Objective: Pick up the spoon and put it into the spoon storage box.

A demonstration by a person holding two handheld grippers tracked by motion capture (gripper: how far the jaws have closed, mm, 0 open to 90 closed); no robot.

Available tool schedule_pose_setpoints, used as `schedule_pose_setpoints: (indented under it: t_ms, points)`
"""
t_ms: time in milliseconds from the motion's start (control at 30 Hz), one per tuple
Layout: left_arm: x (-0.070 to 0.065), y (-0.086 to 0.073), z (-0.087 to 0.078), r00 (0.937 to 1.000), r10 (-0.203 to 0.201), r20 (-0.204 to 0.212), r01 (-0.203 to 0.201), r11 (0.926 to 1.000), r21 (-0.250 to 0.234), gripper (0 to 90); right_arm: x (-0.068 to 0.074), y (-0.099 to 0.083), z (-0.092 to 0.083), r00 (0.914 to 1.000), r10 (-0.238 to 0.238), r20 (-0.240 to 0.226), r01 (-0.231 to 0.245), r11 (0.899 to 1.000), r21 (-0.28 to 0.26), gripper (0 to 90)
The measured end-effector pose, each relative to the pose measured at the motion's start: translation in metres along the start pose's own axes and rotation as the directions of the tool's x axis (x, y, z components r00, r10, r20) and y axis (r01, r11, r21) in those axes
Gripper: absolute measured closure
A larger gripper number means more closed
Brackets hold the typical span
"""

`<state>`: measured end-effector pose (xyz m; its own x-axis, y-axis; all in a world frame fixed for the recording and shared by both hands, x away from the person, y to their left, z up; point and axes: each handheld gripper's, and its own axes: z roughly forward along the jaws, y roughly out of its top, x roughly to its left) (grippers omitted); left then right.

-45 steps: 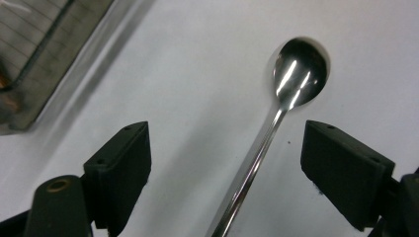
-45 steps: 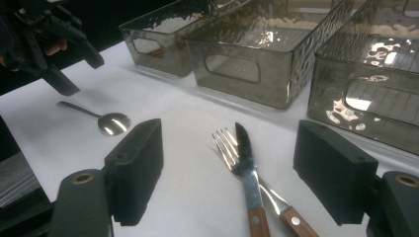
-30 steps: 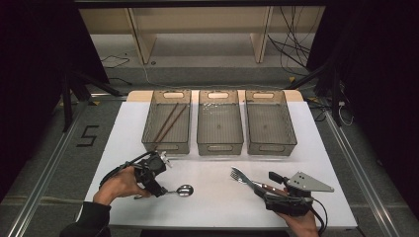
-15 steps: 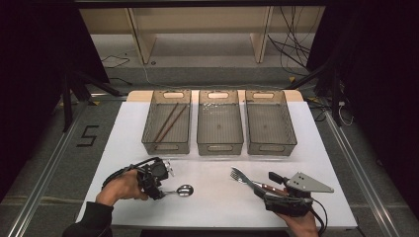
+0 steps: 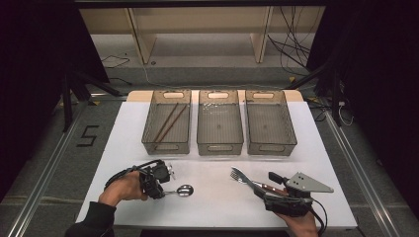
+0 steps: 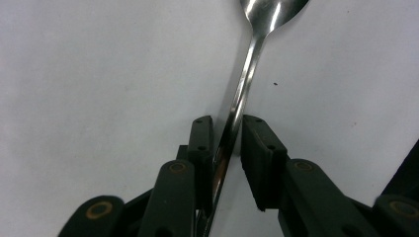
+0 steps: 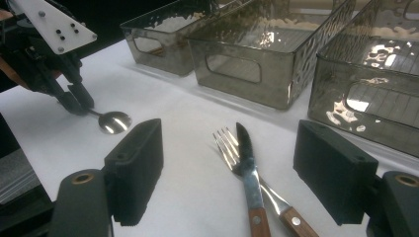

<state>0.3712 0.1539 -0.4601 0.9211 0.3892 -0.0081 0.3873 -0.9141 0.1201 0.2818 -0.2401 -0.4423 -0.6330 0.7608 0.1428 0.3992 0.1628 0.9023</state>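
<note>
1. My left gripper (image 5: 165, 180) sits at the lower left of the high view, its jaws just narrowing around the spoon (image 5: 182, 190) handle; in the left gripper view one pad touches the handle and a slim gap shows at the other.
2. The spoon (image 6: 247, 69) lies flat on the white surface (image 5: 217, 207), bowl pointing right.
3. My right gripper (image 7: 232, 173) rests at the lower right, jaws wide, straddling a knife (image 7: 249, 173) and fork (image 7: 228, 145) without touching them.
4. Three bins (image 5: 220, 143) line the upper middle.
</note>
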Motion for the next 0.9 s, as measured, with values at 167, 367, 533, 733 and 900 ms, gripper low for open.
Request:
schedule_pose_setpoints:
  t_ms: [167,367,533,733,900]
  points:
    - [-0.0022,0.0014,0.0001,0.9997,0.020,-0.011,-0.020,0.9997,0.010,78.2,0.0000,0.0000,0.0000,1.0000,0.000,0.001,0.000,1.000,0.000,28.1]
    - [-0.0044,0.0019,0.0001,0.9988,0.048,-0.009,-0.048,0.9987,0.015,82.8,-0.0003,-0.0001,0.0004,1.0000,0.001,0.001,-0.001,1.000,0.002,28.1]
    - [-0.0050,0.0018,0.0001,0.9984,0.055,-0.013,-0.054,0.9985,0.011,84.1,-0.0002,-0.0005,0.0005,1.0000,0.000,0.001,0.000,1.000,0.002,28.1]
    - [-0.0040,0.0020,-0.0011,0.9985,0.053,-0.013,-0.053,0.9986,0.005,84.5,-0.0006,-0.0005,0.0003,1.0000,0.002,0.001,-0.002,1.000,0.002,28.1]
    - [-0.0015,0.0002,-0.0035,0.9993,0.033,-0.017,-0.033,0.9992,-0.021,84.6,-0.0005,-0.0006,0.0005,1.0000,0.002,0.001,-0.002,1.000,0.002,28.1]
